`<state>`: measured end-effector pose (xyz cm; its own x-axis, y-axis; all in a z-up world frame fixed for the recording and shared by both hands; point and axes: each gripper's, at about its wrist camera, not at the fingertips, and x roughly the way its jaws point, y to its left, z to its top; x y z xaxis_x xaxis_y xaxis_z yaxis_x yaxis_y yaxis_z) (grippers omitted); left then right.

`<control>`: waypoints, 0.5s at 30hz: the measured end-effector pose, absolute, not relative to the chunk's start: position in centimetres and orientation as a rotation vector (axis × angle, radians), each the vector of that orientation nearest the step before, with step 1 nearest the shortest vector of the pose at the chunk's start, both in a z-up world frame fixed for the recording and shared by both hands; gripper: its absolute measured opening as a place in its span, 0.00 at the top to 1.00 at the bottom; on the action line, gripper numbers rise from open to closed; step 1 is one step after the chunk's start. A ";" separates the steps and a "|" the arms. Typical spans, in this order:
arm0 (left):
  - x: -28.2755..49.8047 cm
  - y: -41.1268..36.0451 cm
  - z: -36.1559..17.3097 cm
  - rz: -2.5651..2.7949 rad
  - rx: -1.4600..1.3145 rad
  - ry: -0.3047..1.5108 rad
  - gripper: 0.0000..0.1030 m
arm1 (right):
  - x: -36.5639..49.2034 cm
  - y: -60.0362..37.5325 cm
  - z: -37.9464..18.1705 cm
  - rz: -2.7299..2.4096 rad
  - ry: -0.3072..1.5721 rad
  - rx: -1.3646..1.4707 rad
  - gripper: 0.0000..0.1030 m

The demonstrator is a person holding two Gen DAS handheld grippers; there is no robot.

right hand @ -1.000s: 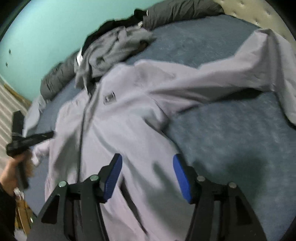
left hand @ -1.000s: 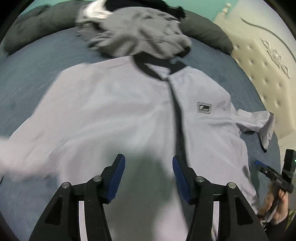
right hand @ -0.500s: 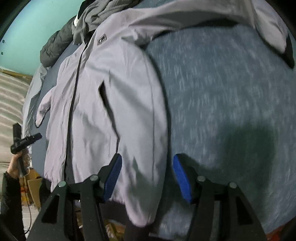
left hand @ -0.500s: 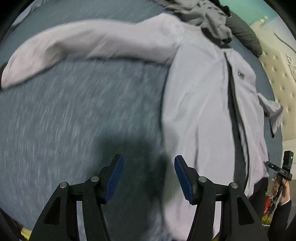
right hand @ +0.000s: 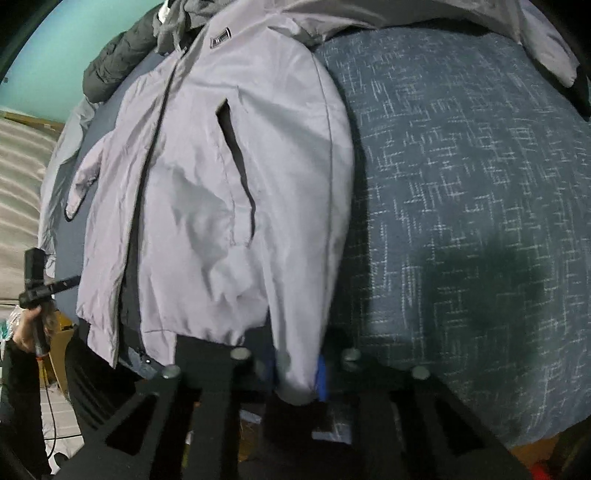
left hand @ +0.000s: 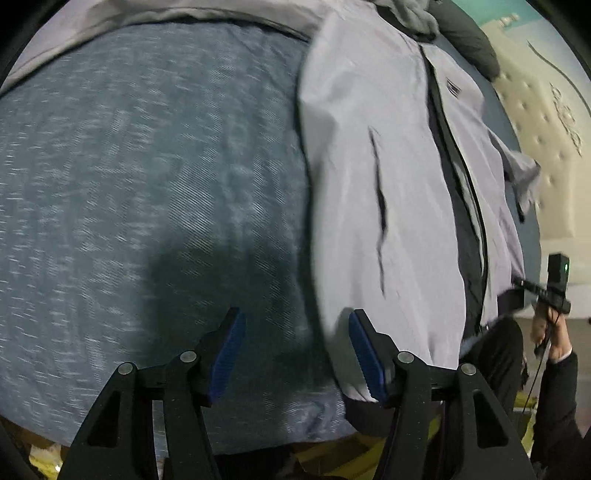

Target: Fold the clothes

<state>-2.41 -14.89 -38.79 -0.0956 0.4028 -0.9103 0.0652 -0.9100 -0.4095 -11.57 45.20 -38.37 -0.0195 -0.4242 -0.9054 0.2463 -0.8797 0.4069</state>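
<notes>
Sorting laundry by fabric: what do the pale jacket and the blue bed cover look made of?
Jacket: likely thin synthetic, nylon-like; smooth, faint sheen, crisp creases. Bed cover: woven, matte cloth, blue with white flecked threads; the fibre cannot be told.

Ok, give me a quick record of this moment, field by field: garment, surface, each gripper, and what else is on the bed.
garment: light grey jacket, spread front-up, zip partly open
surface: blue bedspread
left gripper: open, over the bedspread beside the jacket's hem corner
right gripper: shut on the jacket's bottom corner
other items: grey clothes pile, dark pillow
</notes>
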 end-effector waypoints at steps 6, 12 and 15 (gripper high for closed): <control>-2.3 -13.8 -38.4 2.119 -1.906 -0.485 0.61 | -11.0 45.8 -36.1 -1.991 -0.135 1.792 0.90; -2.2 -13.0 -37.9 2.145 -1.874 -0.452 0.61 | -10.7 41.4 -33.0 -2.034 -0.063 1.693 0.78; -2.2 -12.6 -37.6 2.157 -1.857 -0.436 0.60 | -10.6 39.2 -31.4 -2.053 -0.027 1.643 0.62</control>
<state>-2.18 -12.57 -37.56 -0.1482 0.3856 -0.9107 -0.0021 -0.9210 -0.3896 -10.62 39.18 -31.39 -0.1412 -0.3943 -0.9081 0.3707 -0.8716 0.3209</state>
